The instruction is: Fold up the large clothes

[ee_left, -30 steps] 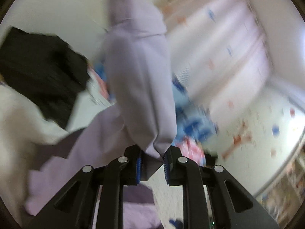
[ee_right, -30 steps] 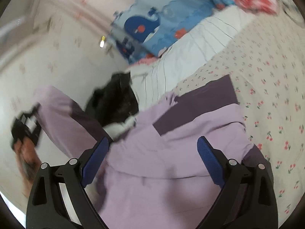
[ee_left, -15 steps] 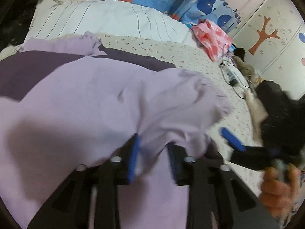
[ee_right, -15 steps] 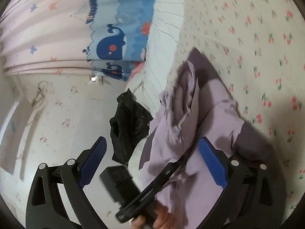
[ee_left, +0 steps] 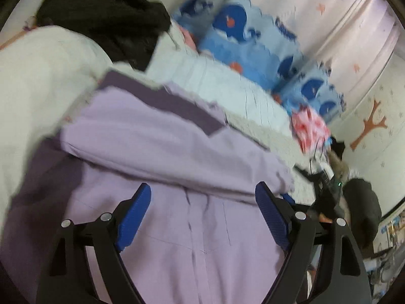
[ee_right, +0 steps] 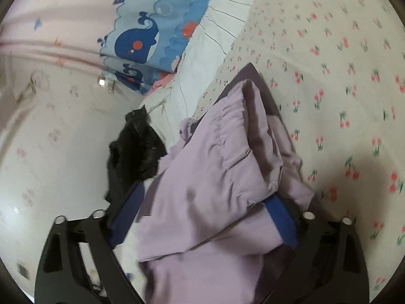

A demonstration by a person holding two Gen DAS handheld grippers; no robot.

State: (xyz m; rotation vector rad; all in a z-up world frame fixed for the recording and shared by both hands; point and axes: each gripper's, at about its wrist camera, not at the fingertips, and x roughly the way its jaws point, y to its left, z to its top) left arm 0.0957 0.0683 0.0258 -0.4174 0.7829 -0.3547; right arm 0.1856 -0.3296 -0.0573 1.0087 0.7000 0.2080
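Left wrist: left gripper (ee_left: 203, 210) spread wide, jaws just been opening, nothing pinched; lilac garment (ee_left: 177, 152) lies under them on bed (ee_left: 38, 76), folded, dark purple band toward pillow end. Black clothing (ee_left: 106, 17) at far corner.
Right wrist: right gripper (ee_right: 202, 224) jaws just been closing w/ bunched lilac garment (ee_right: 210, 172) between; grip unclear. Cherry-print sheet (ee_right: 341, 63) beside.

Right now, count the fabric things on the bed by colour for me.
Lilac and purple garment: 1
Black garment: 1
Blue whale-print bedding: 1 pile, pieces not separable
Pink and red bundle: 1
Total: 4
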